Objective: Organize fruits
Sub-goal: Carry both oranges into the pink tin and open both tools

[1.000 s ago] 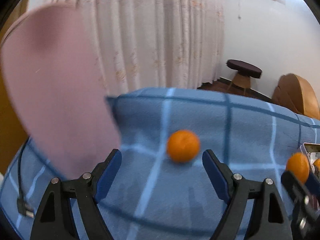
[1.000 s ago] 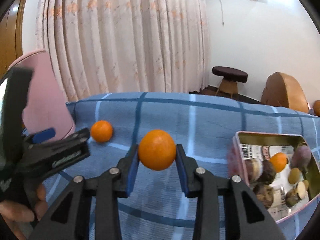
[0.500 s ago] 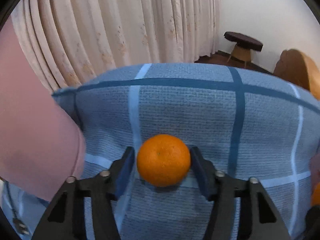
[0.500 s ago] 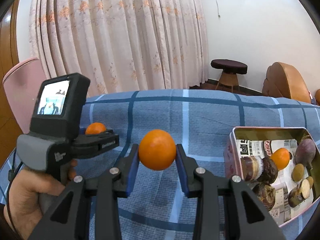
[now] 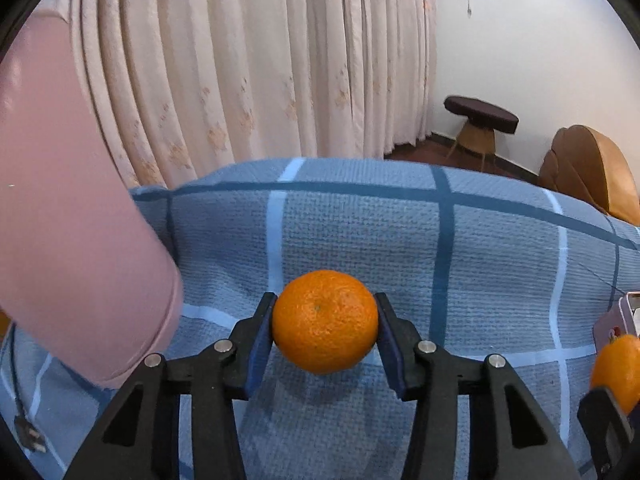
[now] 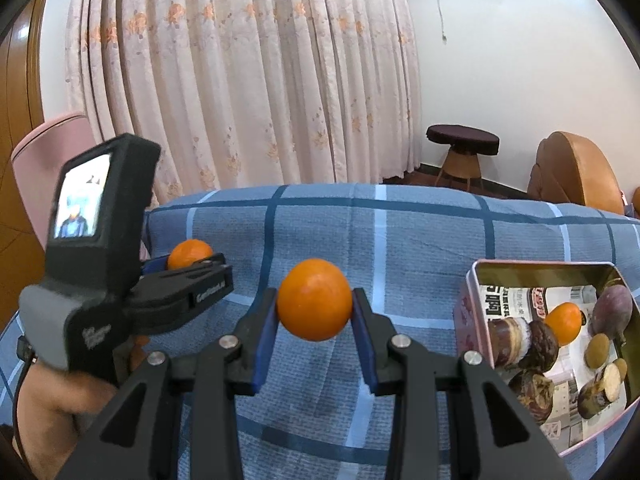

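Orange, firm-skinned and probably light yet prone to rolling: one mandarin (image 5: 325,321) pinched across its middle in the left hand-held gripper (image 5: 325,334) above the blue checked bedspread (image 5: 480,248), another mandarin (image 6: 315,305) likewise pinched in the right hand-held gripper (image 6: 315,312) beside the tin (image 6: 468,304).

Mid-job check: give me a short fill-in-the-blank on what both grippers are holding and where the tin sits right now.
1. The left gripper has its jaws shut on an ____.
2. The right gripper carries an orange, so the number of oranges held in all is ____.
3. In the right wrist view, the metal tin lies to the ____ of the held orange.
4. The cloth under everything is checked in ____.

Missing words: orange; two; right; blue
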Demonstrator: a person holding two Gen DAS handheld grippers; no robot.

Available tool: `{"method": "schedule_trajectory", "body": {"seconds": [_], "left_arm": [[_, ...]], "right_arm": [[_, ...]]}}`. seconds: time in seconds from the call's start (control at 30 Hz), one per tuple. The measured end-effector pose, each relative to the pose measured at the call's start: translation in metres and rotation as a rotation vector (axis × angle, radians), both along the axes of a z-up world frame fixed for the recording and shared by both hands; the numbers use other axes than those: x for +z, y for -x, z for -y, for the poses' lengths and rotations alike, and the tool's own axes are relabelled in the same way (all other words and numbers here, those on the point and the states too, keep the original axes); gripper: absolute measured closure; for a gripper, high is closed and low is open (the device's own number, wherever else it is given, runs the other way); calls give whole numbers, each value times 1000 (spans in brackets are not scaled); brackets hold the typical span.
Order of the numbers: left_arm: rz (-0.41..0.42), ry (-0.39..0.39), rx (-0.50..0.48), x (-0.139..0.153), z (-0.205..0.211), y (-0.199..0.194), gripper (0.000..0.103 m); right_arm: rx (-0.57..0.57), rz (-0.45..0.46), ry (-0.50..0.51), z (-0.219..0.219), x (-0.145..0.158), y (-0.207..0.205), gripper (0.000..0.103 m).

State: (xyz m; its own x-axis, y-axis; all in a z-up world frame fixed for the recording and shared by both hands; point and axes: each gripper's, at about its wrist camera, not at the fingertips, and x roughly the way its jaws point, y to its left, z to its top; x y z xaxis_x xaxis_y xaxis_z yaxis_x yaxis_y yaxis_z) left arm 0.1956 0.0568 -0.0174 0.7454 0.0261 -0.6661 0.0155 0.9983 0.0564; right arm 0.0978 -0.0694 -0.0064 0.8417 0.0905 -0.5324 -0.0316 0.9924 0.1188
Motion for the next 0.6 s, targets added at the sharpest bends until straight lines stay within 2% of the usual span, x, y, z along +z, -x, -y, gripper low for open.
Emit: {"method": "schedule_trajectory", "body": {"seconds": [0.17,0.4,0.6], "left_arm": [[49,3,17,5,-1,23,54],[71,60,51,7,-7,56,53],[116,42,68,11,0,83,53]], "right_arm": [[-2,45,26,-4,3,8,65],[-6,103,57,-7,9,23,65],[2,119,51,1,11,42,65]]}}
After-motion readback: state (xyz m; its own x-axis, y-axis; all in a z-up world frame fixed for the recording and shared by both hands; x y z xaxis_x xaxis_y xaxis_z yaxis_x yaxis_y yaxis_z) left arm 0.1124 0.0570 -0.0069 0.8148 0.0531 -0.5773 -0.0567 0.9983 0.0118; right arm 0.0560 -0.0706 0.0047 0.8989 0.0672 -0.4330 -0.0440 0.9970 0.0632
